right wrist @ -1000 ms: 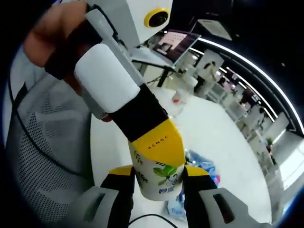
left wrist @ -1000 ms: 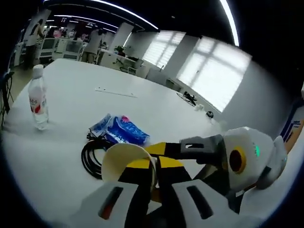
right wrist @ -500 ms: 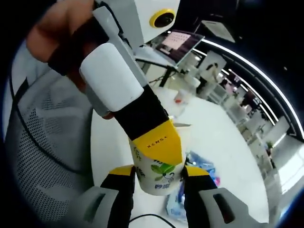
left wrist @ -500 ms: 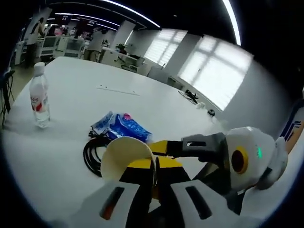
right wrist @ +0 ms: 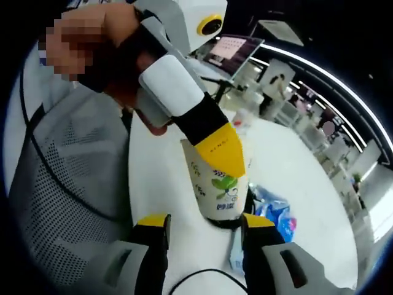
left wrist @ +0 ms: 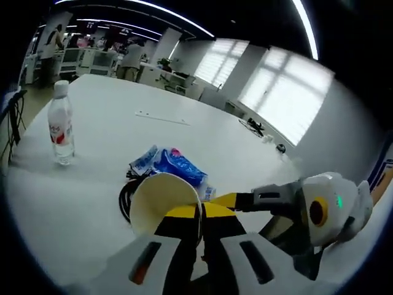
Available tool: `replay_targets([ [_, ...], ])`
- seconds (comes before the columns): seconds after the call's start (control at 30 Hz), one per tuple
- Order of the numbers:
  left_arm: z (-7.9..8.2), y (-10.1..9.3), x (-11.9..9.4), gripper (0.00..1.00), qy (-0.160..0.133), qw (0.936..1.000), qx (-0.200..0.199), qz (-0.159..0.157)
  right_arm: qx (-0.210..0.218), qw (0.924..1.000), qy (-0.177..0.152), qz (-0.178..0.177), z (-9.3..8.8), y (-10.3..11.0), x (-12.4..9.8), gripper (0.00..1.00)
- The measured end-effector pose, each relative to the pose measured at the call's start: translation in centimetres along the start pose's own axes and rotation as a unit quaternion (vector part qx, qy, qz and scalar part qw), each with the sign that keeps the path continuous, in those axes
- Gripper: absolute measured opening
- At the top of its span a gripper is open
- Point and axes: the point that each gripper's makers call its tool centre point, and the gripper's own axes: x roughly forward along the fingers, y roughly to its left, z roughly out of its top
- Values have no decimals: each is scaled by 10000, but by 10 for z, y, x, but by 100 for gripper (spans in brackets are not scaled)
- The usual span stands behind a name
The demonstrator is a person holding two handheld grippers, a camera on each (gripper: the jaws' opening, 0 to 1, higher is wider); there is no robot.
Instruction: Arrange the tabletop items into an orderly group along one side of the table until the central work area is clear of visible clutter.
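The left gripper (left wrist: 198, 224) pinches the rim of a white paper cup printed with green leaves (left wrist: 161, 201), its yellow-tipped jaws pressed onto the cup wall, just as half a second ago. In the right gripper view that same cup (right wrist: 220, 187) hangs from the left gripper (right wrist: 216, 147), whose handle a person's hand (right wrist: 116, 52) grips. The right gripper (right wrist: 206, 224) has changed: its jaws, which were closed on the cup's sides a moment ago, now stand spread and apart from the cup, with the cup farther ahead of them. Below the cup on the white desk (left wrist: 104, 132) lie a coiled black cable (left wrist: 126, 200) and, touching it, a crumpled blue plastic packet (left wrist: 178, 166), both near the middle of the desk. A clear plastic water bottle with a red label (left wrist: 61, 126) stands upright near the desk's left edge, well apart from the cable and packet.
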Motion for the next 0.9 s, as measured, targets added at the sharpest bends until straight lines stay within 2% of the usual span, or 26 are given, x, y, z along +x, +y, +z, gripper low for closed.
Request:
replay_targets([
  [0.33,1,9,-2,0,-2,9999,58,148,346,9993,107,3,-18,1,-7,50],
  [0.7,5,21,8,0,195,9976,552,363,972,9944,239,-331,-40,-15,-26,51],
  [0.77,7,23,11,0,220,9973,603,369,1238,9914,243,-355,-43,-17,-29,52],
  [0.9,12,33,16,0,288,9957,766,430,1435,9883,240,-462,-48,-25,-35,53],
])
